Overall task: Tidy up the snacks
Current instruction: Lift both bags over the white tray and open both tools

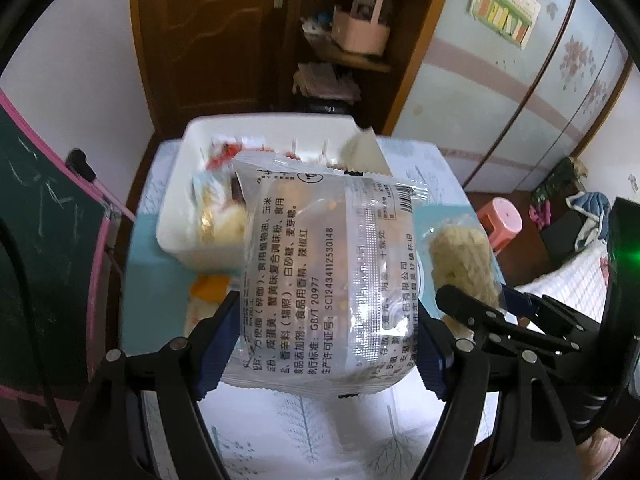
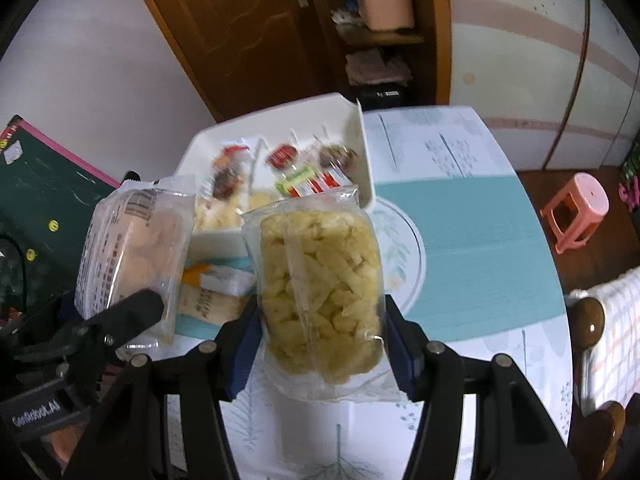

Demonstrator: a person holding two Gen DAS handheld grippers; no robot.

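My left gripper (image 1: 324, 344) is shut on a clear noodle-cake packet (image 1: 320, 280) printed with black text, held above the table. That same packet (image 2: 128, 256) and the left gripper (image 2: 132, 312) show at the left of the right wrist view. My right gripper (image 2: 320, 340) is shut on a clear bag of pale yellow puffed snack (image 2: 320, 292), also lifted; the bag (image 1: 460, 264) appears at the right of the left wrist view. Beyond both stands a white bin (image 1: 180, 208) (image 2: 366, 152) that holds several small wrapped snacks.
An orange-and-white packet (image 2: 216, 280) lies on the teal and white tablecloth (image 2: 480, 240) beside the bin. A patterned plate (image 2: 408, 248) sits under the right bag. A pink stool (image 2: 576, 208), a chalkboard (image 1: 36, 240), a door and a shelf surround the table.
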